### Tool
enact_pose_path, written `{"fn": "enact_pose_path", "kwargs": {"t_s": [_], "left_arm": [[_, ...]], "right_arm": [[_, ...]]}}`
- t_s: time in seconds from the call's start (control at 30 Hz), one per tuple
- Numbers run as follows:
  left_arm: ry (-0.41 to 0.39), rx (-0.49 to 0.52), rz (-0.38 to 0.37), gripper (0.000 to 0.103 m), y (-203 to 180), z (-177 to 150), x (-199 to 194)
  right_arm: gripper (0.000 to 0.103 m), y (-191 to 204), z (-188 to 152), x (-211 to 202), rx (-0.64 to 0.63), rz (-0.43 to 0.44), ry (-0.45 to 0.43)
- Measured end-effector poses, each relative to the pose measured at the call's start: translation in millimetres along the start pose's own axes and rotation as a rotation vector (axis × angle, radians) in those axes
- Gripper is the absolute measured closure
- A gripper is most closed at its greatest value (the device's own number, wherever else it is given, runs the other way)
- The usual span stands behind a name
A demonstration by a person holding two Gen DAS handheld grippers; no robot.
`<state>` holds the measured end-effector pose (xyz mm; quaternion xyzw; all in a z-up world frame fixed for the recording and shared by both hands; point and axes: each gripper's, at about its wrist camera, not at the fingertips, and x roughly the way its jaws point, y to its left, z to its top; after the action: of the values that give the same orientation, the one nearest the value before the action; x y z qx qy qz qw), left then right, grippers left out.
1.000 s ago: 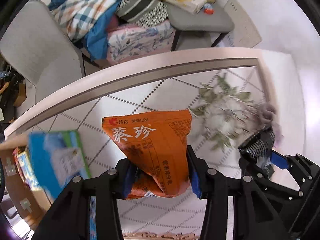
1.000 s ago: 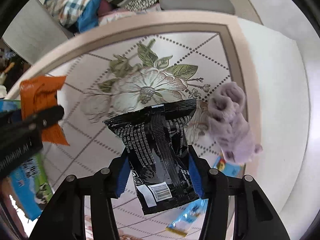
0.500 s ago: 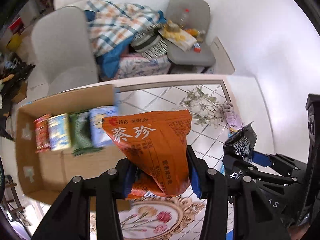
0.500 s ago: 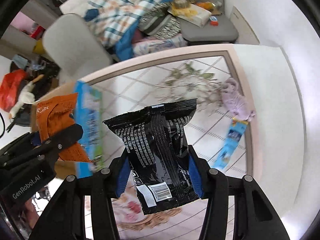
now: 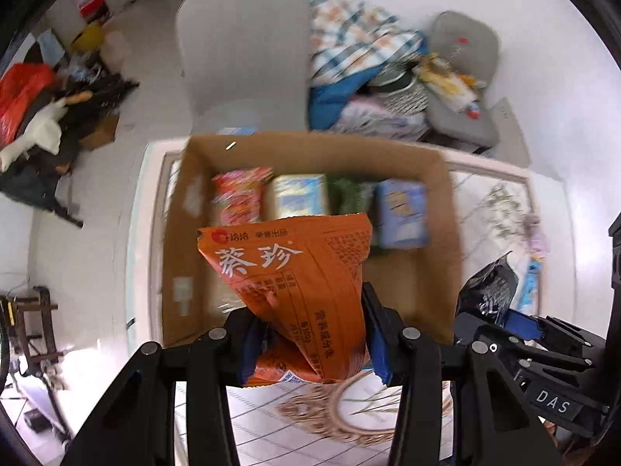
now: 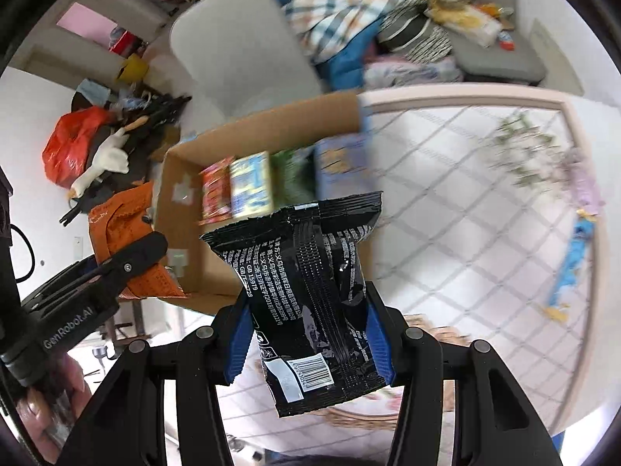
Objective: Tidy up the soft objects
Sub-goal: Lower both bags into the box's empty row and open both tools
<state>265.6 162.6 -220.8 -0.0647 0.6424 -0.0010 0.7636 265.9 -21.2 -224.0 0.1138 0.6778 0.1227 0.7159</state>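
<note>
Left wrist view: my left gripper (image 5: 310, 339) is clenching an orange snack bag (image 5: 299, 291) between its blue pads (image 5: 374, 343), and the bag is standing upright out of the jaws. Below and beyond it, an open cardboard box (image 5: 438, 209) is sitting on the bench (image 5: 500, 202), which is carrying a floral, diamond-lined cover. Inside the box, 4 packets are lining the far wall: a red packet (image 5: 240, 198), a pale blue-and-yellow packet (image 5: 297, 196), a green packet (image 5: 345, 196) and a blue packet (image 5: 401, 213). At the right edge, my right gripper (image 5: 500, 310) is showing with a black snack bag (image 5: 489, 287) in it. A grey chair (image 5: 242, 50) is standing behind the box.

Right wrist view: my right gripper (image 6: 308, 338) is grasping the black snack bag (image 6: 310, 291) at its lower half, barcode end nearest the camera. The cardboard box (image 6: 271, 124) is lying beyond and to the left, with the same 4 packets blurred inside. At the left, my left gripper (image 6: 128, 260) is holding the orange snack bag (image 6: 120, 229) just beside the box's near corner. A lilac soft toy (image 6: 582, 178) and a blue wrapper (image 6: 574, 260) are resting on the bench (image 6: 465, 209) near its right edge, well apart from the box.
</note>
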Motion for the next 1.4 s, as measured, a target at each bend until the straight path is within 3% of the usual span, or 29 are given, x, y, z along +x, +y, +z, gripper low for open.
{"fn": "enact_pose_path", "kwargs": {"t_s": [0.37, 0.73, 0.8, 0.87, 0.93, 1.4], "left_arm": [[0.236, -0.042, -0.034, 0.06, 75.4, 8.8, 91.2], [0.298, -0.034, -0.01, 0.059, 79.4, 9.7, 117.3], [0.3, -0.032, 0.011, 0.059, 78.5, 8.4, 116.1], [0.293, -0.049, -0.006, 0.059, 79.2, 7.9, 112.5], [0.275, -0.053, -0.009, 0.055, 78.8, 7.8, 106.0], [0.15, -0.024, 0.003, 0.054, 56.8, -11.7, 43.9]], "right_arm": [[0.049, 58.2, 18.8, 106.5, 0.04, -0.032, 0.083], [0.046, 72.3, 27.7, 157.4, 0.031, -0.051, 0.172], [0.034, 73.2, 27.3, 162.8, 0.026, -0.042, 0.187], [0.028, 74.4, 26.9, 161.0, 0.014, -0.057, 0.174], [0.028, 75.0, 25.6, 158.7, 0.01, -0.06, 0.169], [0.028, 47.5, 4.9, 102.0, -0.031, -0.123, 0.123]]}}
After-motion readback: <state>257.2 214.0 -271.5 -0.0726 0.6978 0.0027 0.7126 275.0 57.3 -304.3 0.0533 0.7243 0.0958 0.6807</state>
